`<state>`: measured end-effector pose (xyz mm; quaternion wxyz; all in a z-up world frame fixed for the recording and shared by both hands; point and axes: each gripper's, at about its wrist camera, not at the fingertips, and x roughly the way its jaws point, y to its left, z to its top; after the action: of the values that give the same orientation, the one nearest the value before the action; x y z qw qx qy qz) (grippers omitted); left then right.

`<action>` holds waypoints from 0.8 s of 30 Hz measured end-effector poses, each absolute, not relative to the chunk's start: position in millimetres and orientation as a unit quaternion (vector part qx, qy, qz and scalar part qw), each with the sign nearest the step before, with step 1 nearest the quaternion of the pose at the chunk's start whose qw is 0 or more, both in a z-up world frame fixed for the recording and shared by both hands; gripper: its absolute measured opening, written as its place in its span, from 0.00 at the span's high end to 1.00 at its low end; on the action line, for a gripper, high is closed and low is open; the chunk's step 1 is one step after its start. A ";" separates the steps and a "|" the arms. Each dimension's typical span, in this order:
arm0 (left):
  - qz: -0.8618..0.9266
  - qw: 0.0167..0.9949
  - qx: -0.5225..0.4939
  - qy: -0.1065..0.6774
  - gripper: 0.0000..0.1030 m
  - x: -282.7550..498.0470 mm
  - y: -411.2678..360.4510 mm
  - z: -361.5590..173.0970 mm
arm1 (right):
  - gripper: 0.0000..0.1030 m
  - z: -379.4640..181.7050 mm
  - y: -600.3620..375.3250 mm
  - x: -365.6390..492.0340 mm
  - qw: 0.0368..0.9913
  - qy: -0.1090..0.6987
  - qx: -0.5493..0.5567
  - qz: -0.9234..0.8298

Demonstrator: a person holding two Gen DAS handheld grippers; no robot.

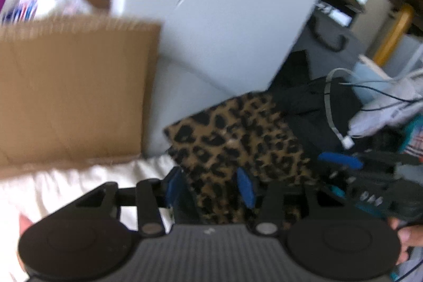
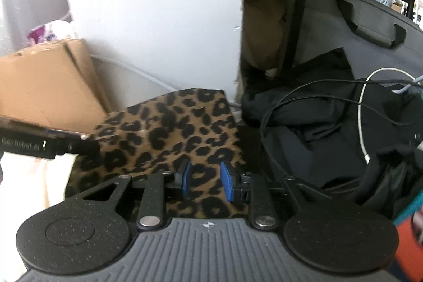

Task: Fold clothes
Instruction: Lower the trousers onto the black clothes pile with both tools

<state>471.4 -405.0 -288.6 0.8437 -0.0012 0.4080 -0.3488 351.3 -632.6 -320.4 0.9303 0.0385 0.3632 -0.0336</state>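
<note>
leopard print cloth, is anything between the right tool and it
Nothing visible. In the right wrist view the right tool sits directly over the leopard print cloth, blue pads apart with only fabric between them. The black cable and the white cable lie off to the right on the black clothes.

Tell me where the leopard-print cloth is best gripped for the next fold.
Probably the far corner of the leopard-print cloth, near the wall. Its edges look straight and exposed there. Bring the right gripper over the cloth from the near side; the black clothes crowd its right edge.
</note>
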 end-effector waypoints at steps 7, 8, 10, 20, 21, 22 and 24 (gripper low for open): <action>-0.392 0.833 0.019 0.391 0.49 453.8 -422.6 -281.5 | 0.66 -340.0 -608.7 345.7 0.923 0.381 0.057 0.000; -0.393 0.832 0.023 0.391 0.49 451.7 -424.9 -285.0 | 0.65 -343.8 -606.2 345.6 0.922 0.383 0.060 0.001; -0.395 0.828 0.030 0.397 0.50 449.1 -428.8 -294.6 | 0.63 -350.3 -602.5 345.3 0.921 0.384 0.063 -0.001; -0.378 0.832 0.135 0.383 0.49 443.9 -443.7 -320.5 | 0.55 -342.9 -619.0 330.4 0.918 0.392 0.063 0.000; -0.375 0.833 0.131 0.384 0.57 444.2 -442.7 -316.9 | 0.54 -342.0 -621.6 325.9 0.919 0.391 0.059 -0.005; -0.372 0.835 0.127 0.385 0.60 444.5 -441.7 -313.4 | 0.55 -341.2 -624.3 321.4 0.919 0.389 0.057 -0.009; -0.378 0.834 0.115 0.384 0.62 441.4 -438.3 -308.0 | 0.55 -338.9 -628.5 309.8 0.923 0.379 0.058 -0.014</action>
<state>441.4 -438.3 -308.0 0.8344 0.1153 0.3844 -0.3778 309.8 -628.5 -338.9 0.9234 0.0578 0.3792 -0.0139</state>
